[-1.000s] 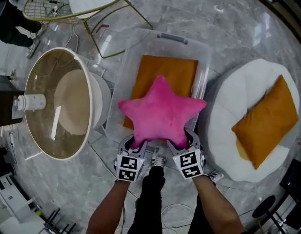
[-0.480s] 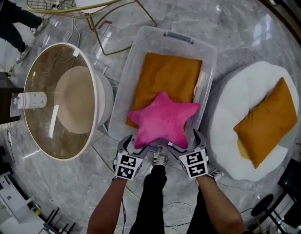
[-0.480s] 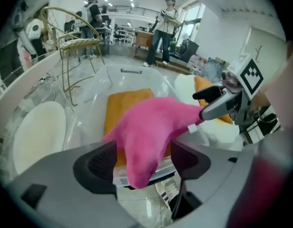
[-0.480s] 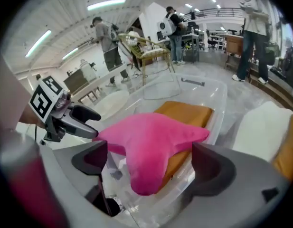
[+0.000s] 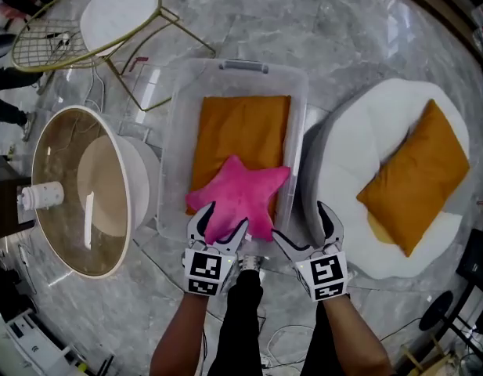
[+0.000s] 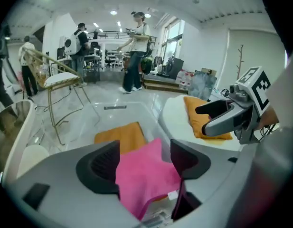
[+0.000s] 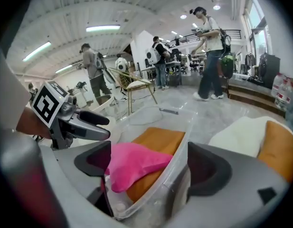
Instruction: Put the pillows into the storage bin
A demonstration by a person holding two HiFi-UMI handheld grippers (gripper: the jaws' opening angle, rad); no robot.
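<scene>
As our left gripper (image 5: 222,224) and right gripper (image 5: 305,225), jaws just opening, hang spread and empty, we could snag the star pillow (image 5: 239,202) against the bin's (image 5: 175,108) near wall, dragging it out.

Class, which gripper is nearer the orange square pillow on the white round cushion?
Right: the right gripper is beside that cushion, the left gripper farther, at the pink star pillow. Both just opened, gripping nothing.
</scene>
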